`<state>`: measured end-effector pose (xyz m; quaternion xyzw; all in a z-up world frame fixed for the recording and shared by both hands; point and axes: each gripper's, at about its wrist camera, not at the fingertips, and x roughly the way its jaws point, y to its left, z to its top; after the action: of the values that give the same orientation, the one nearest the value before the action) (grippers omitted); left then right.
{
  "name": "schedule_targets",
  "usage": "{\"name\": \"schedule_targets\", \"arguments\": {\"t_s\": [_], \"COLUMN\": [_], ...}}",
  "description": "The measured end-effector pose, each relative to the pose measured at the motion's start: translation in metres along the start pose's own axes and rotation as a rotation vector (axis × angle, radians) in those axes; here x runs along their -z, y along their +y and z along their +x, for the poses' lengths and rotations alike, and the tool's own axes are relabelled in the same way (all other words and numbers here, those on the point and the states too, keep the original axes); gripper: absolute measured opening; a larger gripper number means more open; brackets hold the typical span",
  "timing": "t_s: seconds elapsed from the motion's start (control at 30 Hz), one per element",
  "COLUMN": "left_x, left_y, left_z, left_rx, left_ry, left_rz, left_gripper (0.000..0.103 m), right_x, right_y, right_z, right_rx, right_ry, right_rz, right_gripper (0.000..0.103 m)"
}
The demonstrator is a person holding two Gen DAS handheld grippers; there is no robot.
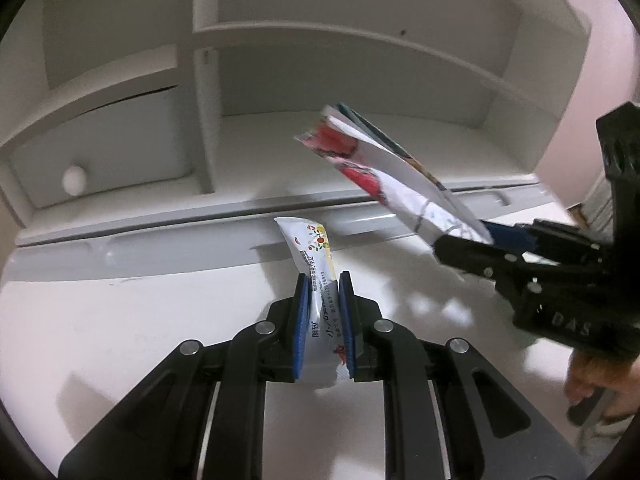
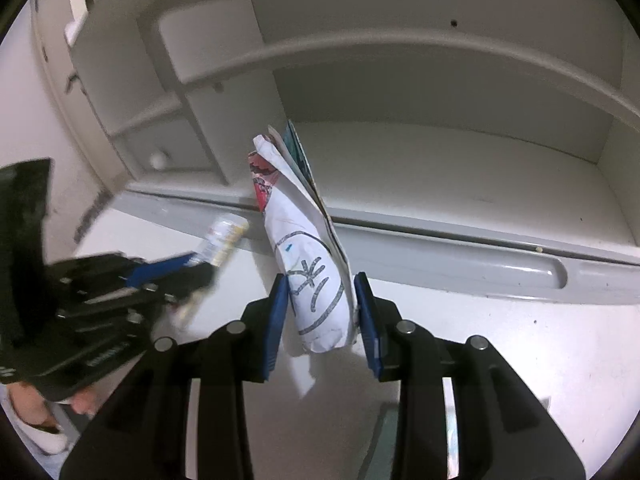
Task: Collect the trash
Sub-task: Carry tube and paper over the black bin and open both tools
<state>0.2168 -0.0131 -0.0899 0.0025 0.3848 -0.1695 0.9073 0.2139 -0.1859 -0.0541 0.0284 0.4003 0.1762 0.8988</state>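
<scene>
My left gripper (image 1: 324, 284) is shut on a white sachet wrapper (image 1: 316, 268) with small printed fruit and text, held above the white desk (image 1: 120, 320). My right gripper (image 2: 322, 284) is shut on a folded bundle of paper (image 2: 308, 256), white with red and blue print, standing up between the blue pads. In the left wrist view the right gripper (image 1: 460, 244) comes in from the right with the paper bundle (image 1: 384, 172) raised. In the right wrist view the left gripper (image 2: 200, 266) is at the left with the sachet (image 2: 224, 240).
A white hutch with open shelves (image 1: 340, 92) stands at the back of the desk, with a small drawer and round knob (image 1: 74, 180) at the left. A grey grooved ledge (image 2: 480, 268) runs along its base. A person's hand (image 1: 592, 372) shows at the right.
</scene>
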Motion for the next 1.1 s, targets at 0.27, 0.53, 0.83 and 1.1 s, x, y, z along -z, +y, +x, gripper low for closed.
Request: {"name": "schedule_targets", "arguments": {"t_s": [0.27,0.53,0.83,1.1], "left_x": [-0.004,0.046,0.188,0.348], "left_y": [-0.080,-0.283,-0.482,-0.520], "left_z": [-0.058,-0.121,-0.096,0.096], "left_rx": [0.169,0.531,0.820,0.579], "left_ry": [-0.115,-0.135,0.188,0.720], "left_rz": [0.094,0.399,0.679,0.735], "left_gripper": [0.014,0.014,0.014,0.014], "right_x": [0.044,0.206,0.422,0.590], "right_y": [-0.031,-0.134,-0.233,-0.293], "right_z": [-0.114,-0.318,-0.391,-0.247], "right_rx": [-0.013,0.267,0.431,0.279], "right_ry": [-0.179,-0.295,-0.150,0.254], "right_rz": [0.086,0.352,0.753,1.038], "right_gripper": [0.034,0.034,0.034,0.034]}}
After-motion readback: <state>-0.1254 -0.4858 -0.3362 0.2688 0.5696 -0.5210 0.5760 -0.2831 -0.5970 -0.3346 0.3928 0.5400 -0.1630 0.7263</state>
